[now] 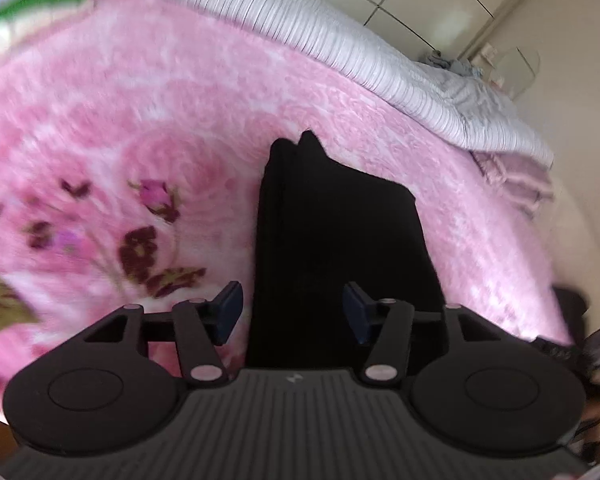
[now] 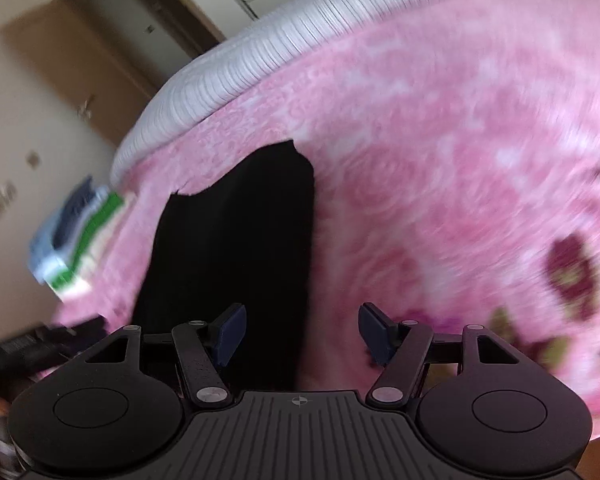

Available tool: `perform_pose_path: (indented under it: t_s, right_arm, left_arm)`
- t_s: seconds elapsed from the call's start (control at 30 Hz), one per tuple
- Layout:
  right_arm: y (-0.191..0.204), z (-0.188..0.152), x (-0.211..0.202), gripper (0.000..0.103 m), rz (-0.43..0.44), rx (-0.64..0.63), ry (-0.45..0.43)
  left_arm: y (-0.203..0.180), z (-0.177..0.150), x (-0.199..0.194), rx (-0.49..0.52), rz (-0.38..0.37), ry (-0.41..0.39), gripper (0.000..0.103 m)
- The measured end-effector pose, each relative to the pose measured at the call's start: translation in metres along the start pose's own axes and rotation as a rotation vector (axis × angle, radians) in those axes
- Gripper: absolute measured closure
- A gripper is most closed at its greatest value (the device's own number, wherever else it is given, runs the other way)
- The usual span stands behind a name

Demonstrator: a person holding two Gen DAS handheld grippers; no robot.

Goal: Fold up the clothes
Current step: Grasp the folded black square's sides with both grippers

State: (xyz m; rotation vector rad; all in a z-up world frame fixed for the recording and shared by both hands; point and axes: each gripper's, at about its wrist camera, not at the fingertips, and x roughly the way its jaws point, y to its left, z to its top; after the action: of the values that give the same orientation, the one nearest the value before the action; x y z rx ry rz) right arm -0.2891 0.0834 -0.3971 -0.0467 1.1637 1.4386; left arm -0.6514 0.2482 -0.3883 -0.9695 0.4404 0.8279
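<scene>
Both views are motion-blurred. From the left wrist, the left gripper [image 1: 292, 312] stands spread wide, the folded black garment [image 1: 336, 240] lying on the pink floral blanket [image 1: 180, 120] between its fingers. From the right wrist, the right gripper [image 2: 302, 332] also gapes empty; the garment [image 2: 236, 248] sits ahead, toward its left finger.

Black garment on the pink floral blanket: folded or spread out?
Folded: the black garment lies as a narrow, straight-edged strip on the pink floral blanket. Layer count cannot be told.

Pink floral blanket [image 1: 180, 100], white quilt [image 1: 340, 44]
</scene>
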Motion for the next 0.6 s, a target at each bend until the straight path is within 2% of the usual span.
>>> perform_pose_path:
  t_s: [0.07, 0.13, 0.2, 0.3, 0.4, 0.6]
  right_arm:
    - [-0.014, 0.012, 0.016, 0.037, 0.057, 0.101, 0.031]
    - [-0.027, 0.024, 0.029, 0.036, 0.103, 0.194, 0.051]
    - [-0.034, 0.034, 0.040, 0.034, 0.132, 0.232, 0.063]
    - [-0.037, 0.042, 0.055, 0.029, 0.133, 0.244, 0.079]
    - [-0.043, 0.050, 0.067, 0.026, 0.158, 0.278, 0.086]
    - [-0.044, 0.057, 0.087, 0.026, 0.214, 0.286, 0.110]
  left_arm:
    - [0.017, 0.009, 0.021, -0.101, -0.081, 0.045, 0.051]
    - [0.027, 0.015, 0.036, -0.148, -0.104, 0.056, 0.051]
    - [0.031, 0.020, 0.050, -0.140, -0.095, 0.070, 0.050]
    - [0.039, 0.025, 0.069, -0.158, -0.099, 0.099, 0.049]
    - [0.046, 0.030, 0.080, -0.186, -0.133, 0.106, 0.048]
    - [0.045, 0.036, 0.098, -0.188, -0.174, 0.110, 0.050]
